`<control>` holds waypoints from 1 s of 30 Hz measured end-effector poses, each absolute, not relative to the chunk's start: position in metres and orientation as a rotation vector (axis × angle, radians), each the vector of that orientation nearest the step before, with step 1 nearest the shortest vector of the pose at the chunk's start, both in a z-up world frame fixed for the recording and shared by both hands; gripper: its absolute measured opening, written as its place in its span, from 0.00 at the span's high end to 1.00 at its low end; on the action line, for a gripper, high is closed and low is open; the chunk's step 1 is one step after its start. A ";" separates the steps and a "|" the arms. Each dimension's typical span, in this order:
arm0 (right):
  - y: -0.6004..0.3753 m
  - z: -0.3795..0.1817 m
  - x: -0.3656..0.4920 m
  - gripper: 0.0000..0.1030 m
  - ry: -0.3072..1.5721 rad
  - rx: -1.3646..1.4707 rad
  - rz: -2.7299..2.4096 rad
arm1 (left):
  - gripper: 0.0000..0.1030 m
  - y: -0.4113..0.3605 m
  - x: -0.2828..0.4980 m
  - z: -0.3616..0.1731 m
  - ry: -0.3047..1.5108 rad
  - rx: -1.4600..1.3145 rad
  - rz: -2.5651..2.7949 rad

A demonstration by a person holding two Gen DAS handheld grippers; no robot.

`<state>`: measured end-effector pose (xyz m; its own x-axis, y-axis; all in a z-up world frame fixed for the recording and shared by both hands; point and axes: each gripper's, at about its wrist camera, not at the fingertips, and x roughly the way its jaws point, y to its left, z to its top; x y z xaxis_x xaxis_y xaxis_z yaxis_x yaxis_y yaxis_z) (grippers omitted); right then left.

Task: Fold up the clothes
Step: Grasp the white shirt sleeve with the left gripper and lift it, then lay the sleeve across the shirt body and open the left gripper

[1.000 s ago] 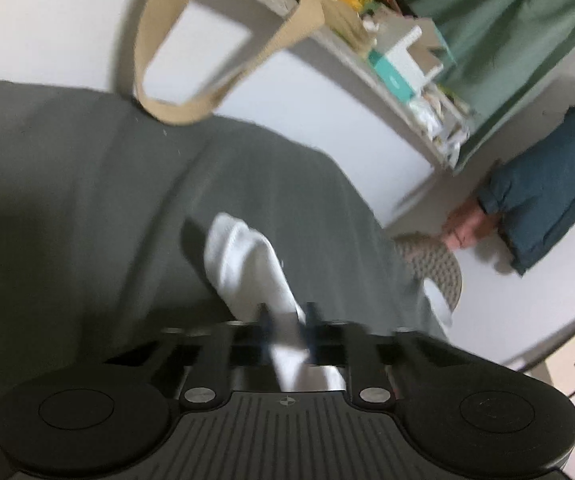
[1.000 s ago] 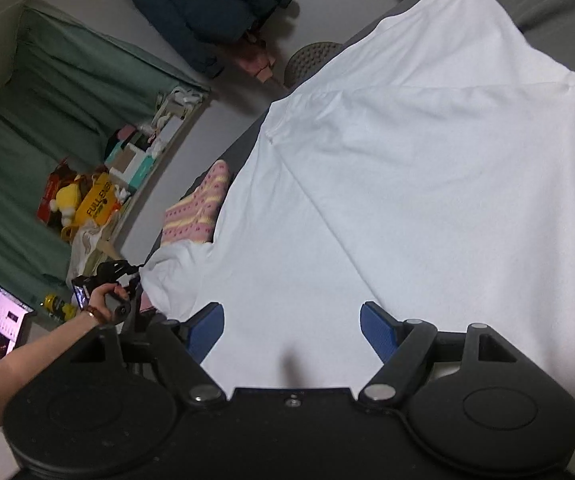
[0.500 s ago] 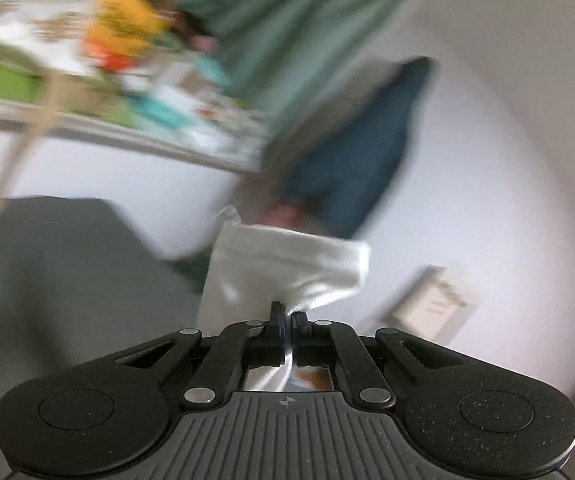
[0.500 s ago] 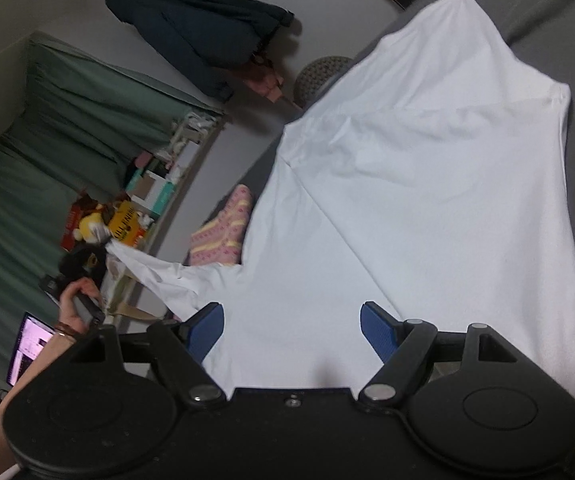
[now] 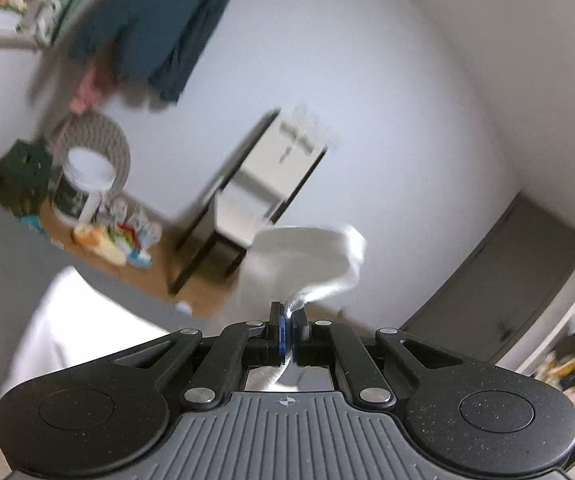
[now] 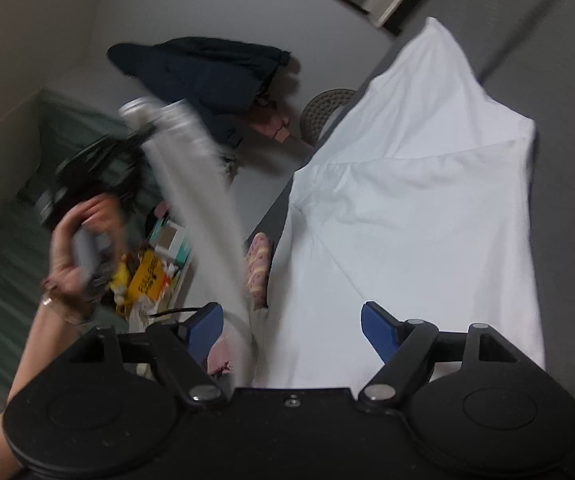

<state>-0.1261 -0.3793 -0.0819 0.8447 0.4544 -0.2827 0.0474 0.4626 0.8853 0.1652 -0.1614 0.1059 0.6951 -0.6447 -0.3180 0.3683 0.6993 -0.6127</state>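
Left tongs (image 5: 287,326) pinched tight on a corner of the white shirt (image 6: 407,220), lifted clear; the cloth bunches just above the pads. Right tongs (image 6: 292,322) spread wide, empty, hovering over the near hem. Shirt body lies flat on the grey bed (image 6: 567,80). Judgement: carry the raised sleeve (image 6: 199,208) across toward the far side, keep tension even, lower before releasing. View blurred; exact grip depth unclear.

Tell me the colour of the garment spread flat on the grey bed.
White, plain with no print; the spread cotton shirt shows best in the right wrist view.
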 end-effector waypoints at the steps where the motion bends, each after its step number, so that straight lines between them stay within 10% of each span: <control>1: -0.380 -0.085 -0.125 0.27 0.537 1.076 0.252 | 0.98 -0.183 0.172 0.088 0.584 -0.531 -0.583; 10: -0.390 -0.105 -0.116 0.27 0.592 1.117 0.199 | 0.96 -0.271 0.213 -0.042 0.881 -0.574 -0.533; 12: -0.392 -0.108 -0.113 0.27 0.604 1.125 0.189 | 0.70 -0.267 0.209 -0.042 0.900 -0.556 -0.582; 14: -0.392 -0.112 -0.110 0.27 0.615 1.126 0.173 | 0.05 -0.256 0.200 -0.036 0.895 -0.539 -0.640; 15: -0.391 -0.113 -0.110 0.27 0.620 1.126 0.164 | 0.00 -0.248 0.193 -0.030 0.880 -0.533 -0.674; 30: -0.354 -0.060 -0.089 0.37 0.499 0.507 -0.025 | 0.00 -0.059 -0.020 0.003 0.589 0.046 -0.601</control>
